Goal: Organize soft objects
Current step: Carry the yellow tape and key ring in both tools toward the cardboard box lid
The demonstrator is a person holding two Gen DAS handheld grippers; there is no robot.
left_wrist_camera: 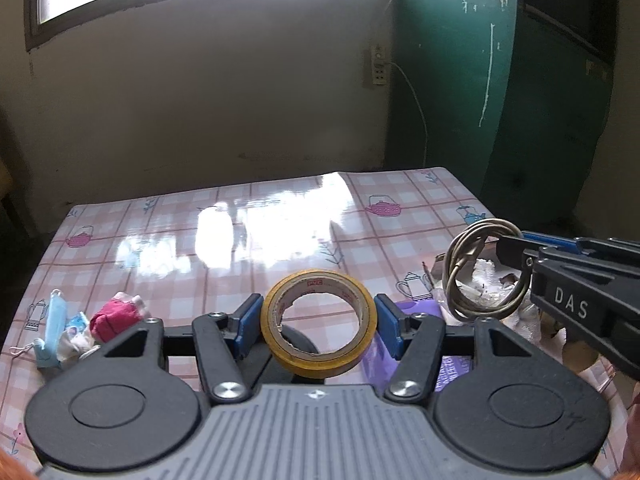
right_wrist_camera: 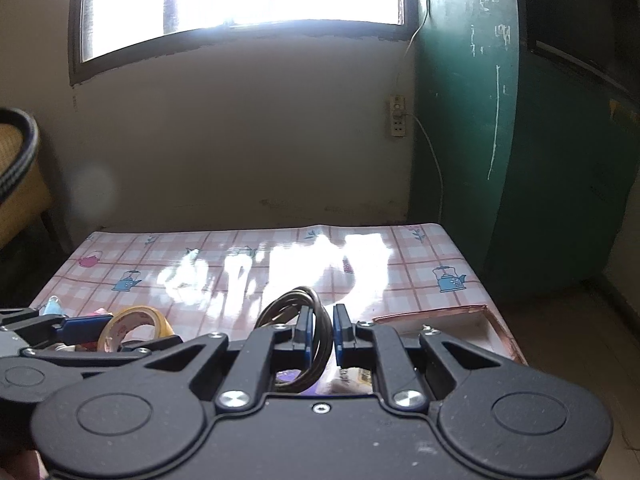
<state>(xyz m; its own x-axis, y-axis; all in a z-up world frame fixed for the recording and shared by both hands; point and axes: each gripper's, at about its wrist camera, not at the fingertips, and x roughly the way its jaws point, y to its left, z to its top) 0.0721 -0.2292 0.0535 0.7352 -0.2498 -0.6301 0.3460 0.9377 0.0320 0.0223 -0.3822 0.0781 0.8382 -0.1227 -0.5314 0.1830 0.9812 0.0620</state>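
Observation:
My left gripper (left_wrist_camera: 318, 320) is shut on a yellow tape roll (left_wrist_camera: 319, 322), held above the checked tablecloth (left_wrist_camera: 240, 248); the roll (right_wrist_camera: 136, 326) also shows at the left of the right wrist view. My right gripper (right_wrist_camera: 320, 334) is shut on a coiled grey cable (right_wrist_camera: 296, 320), lifted off the table. In the left wrist view that coil (left_wrist_camera: 480, 272) hangs from the right gripper (left_wrist_camera: 516, 246) at the right. A blue face mask (left_wrist_camera: 54, 326) and a red cloth bundle (left_wrist_camera: 114, 316) lie at the table's left front.
An open cardboard box (right_wrist_camera: 492, 328) with white and purple items sits at the table's right front. A green door (right_wrist_camera: 520, 140) stands to the right, a wall with a window behind. A woven basket (right_wrist_camera: 20, 168) is at far left.

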